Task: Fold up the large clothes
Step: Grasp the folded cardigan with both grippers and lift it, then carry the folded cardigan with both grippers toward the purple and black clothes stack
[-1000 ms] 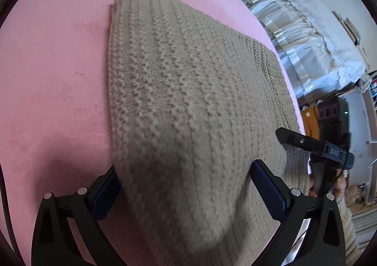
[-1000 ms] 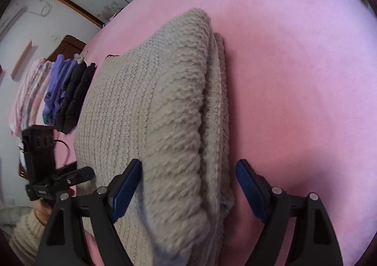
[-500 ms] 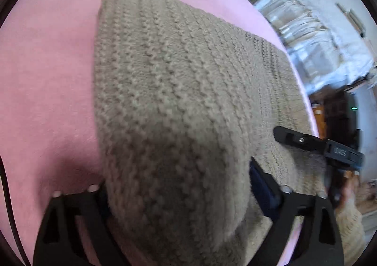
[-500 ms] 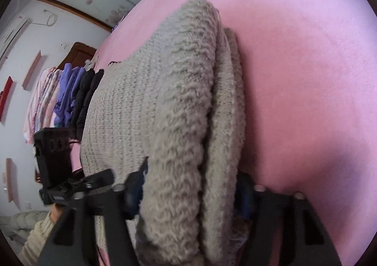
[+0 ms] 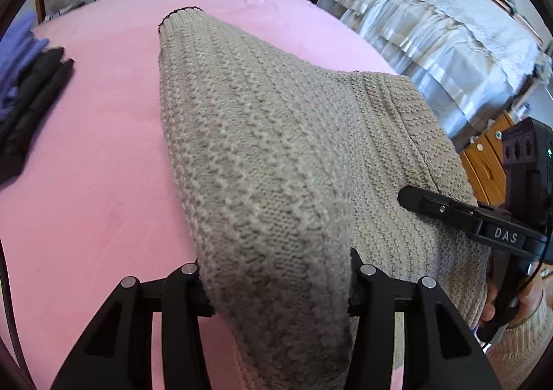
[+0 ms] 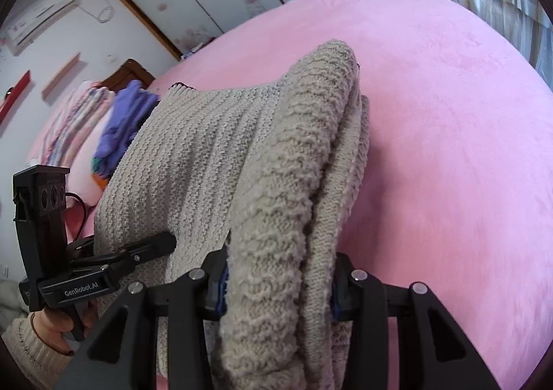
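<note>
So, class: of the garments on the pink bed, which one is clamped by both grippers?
The beige knitted sweater: both grippers are shut on its near edge. The dark clothes and purple clothes lie untouched aside.
</note>
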### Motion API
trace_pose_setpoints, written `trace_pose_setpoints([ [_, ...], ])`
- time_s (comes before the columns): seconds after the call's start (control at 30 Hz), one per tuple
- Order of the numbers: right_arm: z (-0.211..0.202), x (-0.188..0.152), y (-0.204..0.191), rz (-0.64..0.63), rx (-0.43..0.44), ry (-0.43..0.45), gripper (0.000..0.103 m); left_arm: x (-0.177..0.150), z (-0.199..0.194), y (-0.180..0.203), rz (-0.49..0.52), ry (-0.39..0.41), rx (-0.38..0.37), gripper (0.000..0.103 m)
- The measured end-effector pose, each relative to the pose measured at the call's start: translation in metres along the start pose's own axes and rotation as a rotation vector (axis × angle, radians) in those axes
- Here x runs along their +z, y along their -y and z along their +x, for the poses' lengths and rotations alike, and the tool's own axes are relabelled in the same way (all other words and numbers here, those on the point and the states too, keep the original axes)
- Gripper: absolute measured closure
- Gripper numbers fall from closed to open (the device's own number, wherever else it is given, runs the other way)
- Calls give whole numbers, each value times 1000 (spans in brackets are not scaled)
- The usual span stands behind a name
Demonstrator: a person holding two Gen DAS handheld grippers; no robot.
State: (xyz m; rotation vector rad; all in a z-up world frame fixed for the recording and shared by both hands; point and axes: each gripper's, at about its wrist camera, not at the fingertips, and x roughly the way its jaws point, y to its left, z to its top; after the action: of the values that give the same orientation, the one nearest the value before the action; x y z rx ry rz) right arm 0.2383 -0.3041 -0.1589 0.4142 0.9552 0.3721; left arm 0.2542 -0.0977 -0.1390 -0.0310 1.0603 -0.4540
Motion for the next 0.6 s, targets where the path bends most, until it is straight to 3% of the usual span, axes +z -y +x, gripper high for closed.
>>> trace_pose_setpoints([
  [0.13, -27, -25, -37, -27, 47, 23, 61, -30, -56, -7, 8, 30, 19, 56],
  [0.3, -31, -38, -87, -67, 107, 30, 61, -50, -115, -30, 0, 67, 33, 56],
  [0.47, -5, -19, -136, -107, 151, 17, 61, -53, -162, -86, -24, 93, 37, 56],
  [0.6, 30, 12, -185, -159, 182, 35, 61, -31, -183, -151, -38, 135, 56, 56],
])
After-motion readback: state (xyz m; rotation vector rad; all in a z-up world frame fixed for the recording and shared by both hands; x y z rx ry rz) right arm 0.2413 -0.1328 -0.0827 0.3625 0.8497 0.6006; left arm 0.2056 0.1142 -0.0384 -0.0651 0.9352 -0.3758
